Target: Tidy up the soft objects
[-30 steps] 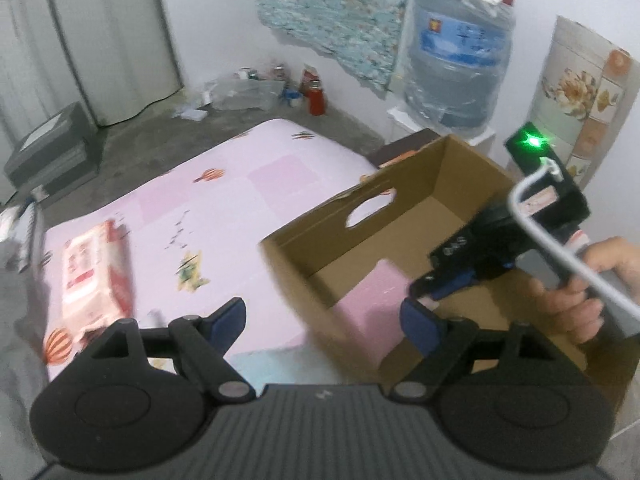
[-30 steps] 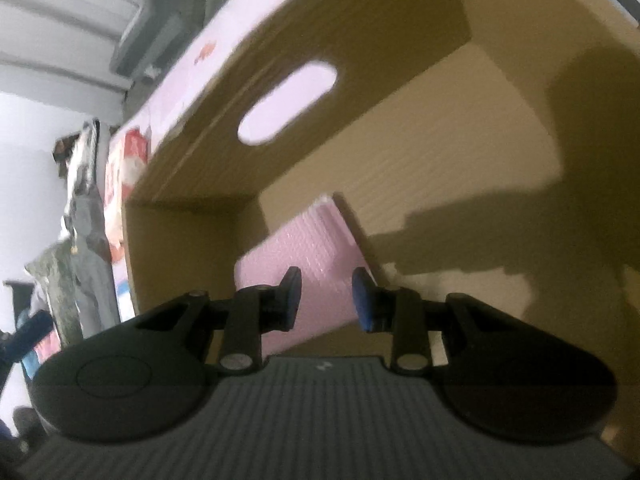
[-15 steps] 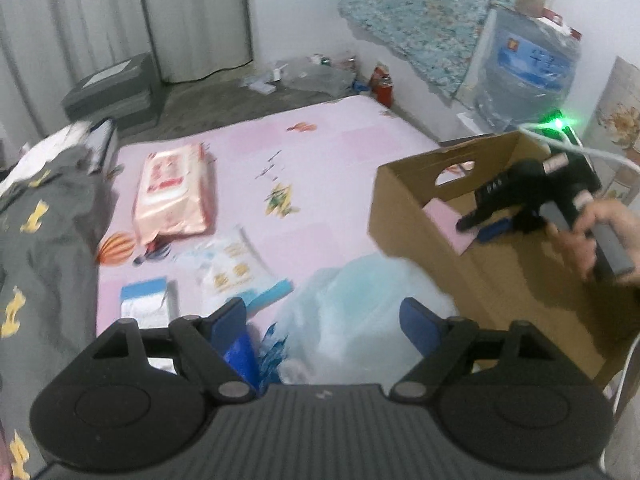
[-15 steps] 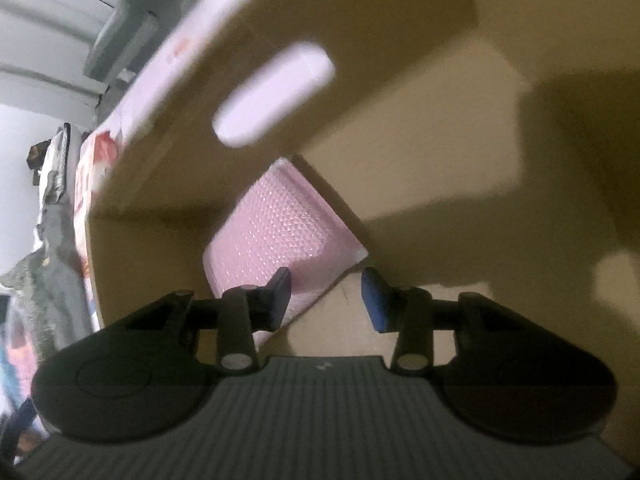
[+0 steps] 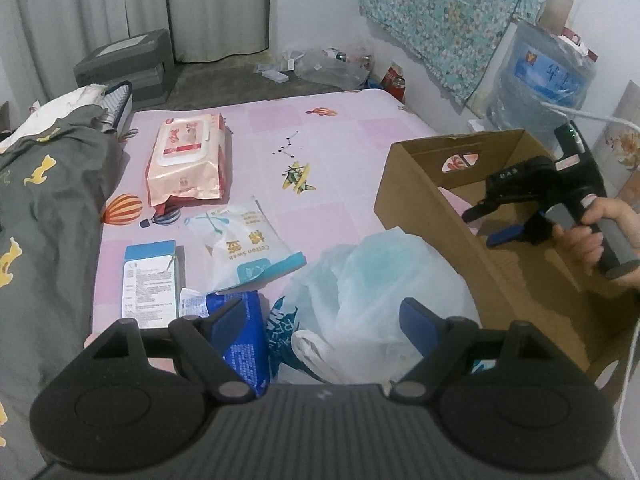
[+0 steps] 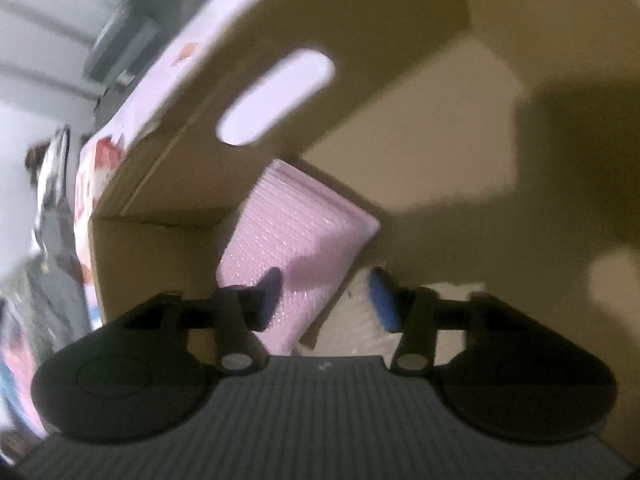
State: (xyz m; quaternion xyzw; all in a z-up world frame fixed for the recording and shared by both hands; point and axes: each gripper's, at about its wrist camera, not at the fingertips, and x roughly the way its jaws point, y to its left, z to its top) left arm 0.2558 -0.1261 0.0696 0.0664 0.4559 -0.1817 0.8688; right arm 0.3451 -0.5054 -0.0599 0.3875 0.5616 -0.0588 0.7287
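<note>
Right gripper [image 6: 326,298]: inside the brown cardboard box [image 6: 420,128], jaws opening, gripping nothing.
Pink bubble-wrap pouch [image 6: 296,232]: leaning in the box corner, just beyond the blue fingertips [image 6: 382,296].
Left gripper [image 5: 320,320]: jaws apart, empty, above a crumpled white plastic bag [image 5: 372,280].

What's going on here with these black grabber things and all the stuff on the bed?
A person is sorting soft items from the bed into a cardboard box, with a gripper in each hand. The right gripper is inside the box, its fingers opening over a pink pouch that leans in a corner there, no longer pinched. The left gripper is open above a white plastic bag. A wipes pack and a cotton swab bag lie on the bed.
</note>
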